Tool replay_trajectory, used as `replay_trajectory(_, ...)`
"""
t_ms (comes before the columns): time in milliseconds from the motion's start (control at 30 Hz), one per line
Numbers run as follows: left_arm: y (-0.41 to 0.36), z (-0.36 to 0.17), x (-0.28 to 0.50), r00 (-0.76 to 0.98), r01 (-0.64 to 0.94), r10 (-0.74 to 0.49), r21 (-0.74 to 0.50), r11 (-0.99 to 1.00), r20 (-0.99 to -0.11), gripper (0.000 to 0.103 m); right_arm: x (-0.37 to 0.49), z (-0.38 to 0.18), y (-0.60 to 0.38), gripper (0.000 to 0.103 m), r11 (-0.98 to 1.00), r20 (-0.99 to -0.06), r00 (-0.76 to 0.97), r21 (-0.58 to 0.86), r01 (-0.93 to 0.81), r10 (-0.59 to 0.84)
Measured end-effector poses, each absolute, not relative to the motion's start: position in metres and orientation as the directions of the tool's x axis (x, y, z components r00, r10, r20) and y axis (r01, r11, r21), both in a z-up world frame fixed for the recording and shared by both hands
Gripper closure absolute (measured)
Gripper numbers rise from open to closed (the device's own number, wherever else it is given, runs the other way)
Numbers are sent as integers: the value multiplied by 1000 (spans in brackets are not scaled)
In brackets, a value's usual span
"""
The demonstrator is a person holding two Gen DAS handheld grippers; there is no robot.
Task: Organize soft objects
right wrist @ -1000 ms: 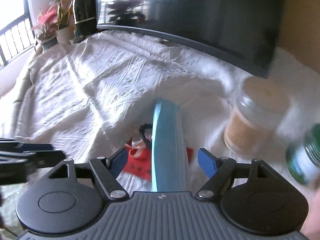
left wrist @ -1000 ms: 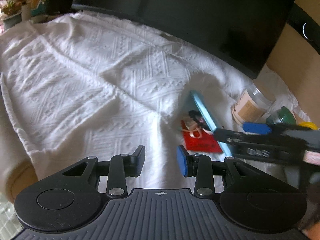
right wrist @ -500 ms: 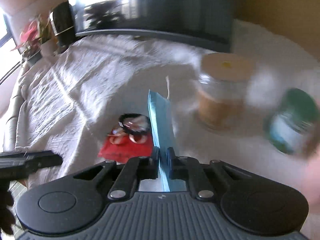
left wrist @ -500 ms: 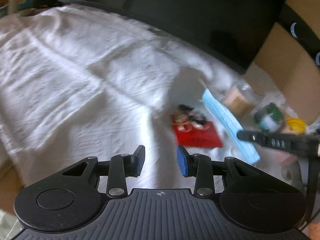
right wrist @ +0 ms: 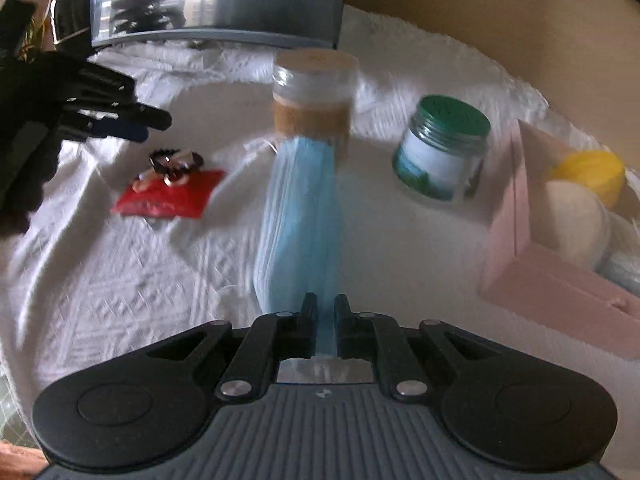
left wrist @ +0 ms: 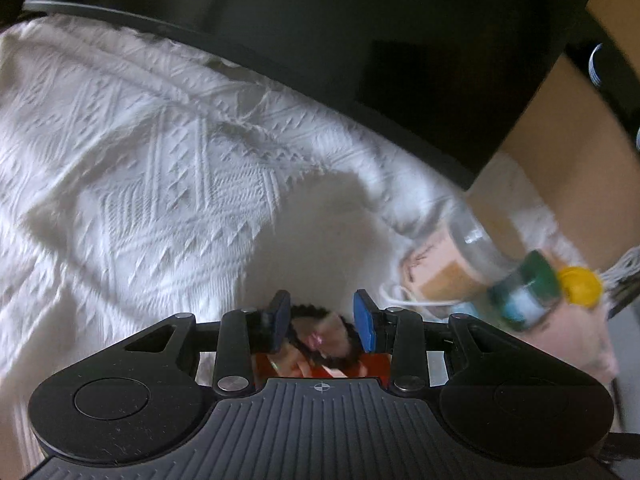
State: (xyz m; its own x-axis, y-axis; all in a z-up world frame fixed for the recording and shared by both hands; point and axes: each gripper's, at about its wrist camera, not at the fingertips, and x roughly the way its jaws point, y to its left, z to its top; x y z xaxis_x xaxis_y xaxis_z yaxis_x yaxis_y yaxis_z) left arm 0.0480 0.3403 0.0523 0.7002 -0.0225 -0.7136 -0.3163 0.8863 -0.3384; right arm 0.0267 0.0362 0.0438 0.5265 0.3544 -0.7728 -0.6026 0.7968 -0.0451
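Note:
My right gripper (right wrist: 324, 316) is shut on a blue face mask (right wrist: 298, 220) and holds it above the white cloth (right wrist: 120, 280). My left gripper (left wrist: 322, 324) is open, its jaws either side of a dark hair scrunchie (left wrist: 316, 340) that lies on a red packet (left wrist: 372, 364). The scrunchie (right wrist: 176, 160) and red packet (right wrist: 168, 196) also show in the right wrist view, with the left gripper (right wrist: 156, 126) just above and left of them. A pink box (right wrist: 560, 288) at the right holds a yellow ball (right wrist: 588, 172) and a white soft ball (right wrist: 576, 220).
A tall glass jar with a cork band (right wrist: 314, 108) and a green-lidded jar (right wrist: 444, 152) stand behind the mask. A dark monitor (left wrist: 360, 40) stands at the back edge of the white cloth. A brown wall (right wrist: 500, 12) rises behind the jars.
My right gripper closed on the blue mask, lifted it and moved it right. My left gripper moved forward and down until its open jaws flank the scrunchie on the red packet.

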Motion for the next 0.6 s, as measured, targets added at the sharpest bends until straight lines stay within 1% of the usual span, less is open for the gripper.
replay_trajectory(100,341,42,60,671,-304,-19,-299,905,-741,65,28,44,26,92,819,-775,527,-22,-574,348)
replay_trajectory(133,342,39,61,663,-300,-19,-288,909,-749,65,27,44,23,84,823,-776,527,-19,-568,346)
replay_trajectory(167,342,35,63,656,-299,-20,-285,910,-754,65,26,44,21,67,826,-776,531,-22,-563,341)
replay_trajectory(200,344,32,64,649,-301,-25,-287,909,-761,65,25,44,17,57,830,-774,538,-28,-556,334)
replay_trajectory(233,345,29,64,644,-302,-33,-294,907,-764,66,24,44,12,40,837,-767,552,-37,-546,327)
replay_trajectory(267,346,25,64,645,-301,-49,-312,901,-763,67,24,44,8,35,842,-761,563,-39,-538,324)
replay_trajectory(400,345,18,62,655,-286,-107,-376,881,-748,67,28,39,-5,35,860,-770,554,-14,-510,316)
replay_trajectory(500,335,18,56,649,-265,-179,-439,858,-740,67,32,36,-9,35,869,-788,536,-2,-495,303)
replay_trajectory(600,319,20,48,643,-235,-219,-461,856,-734,67,35,35,-11,35,873,-798,528,-4,-488,291)
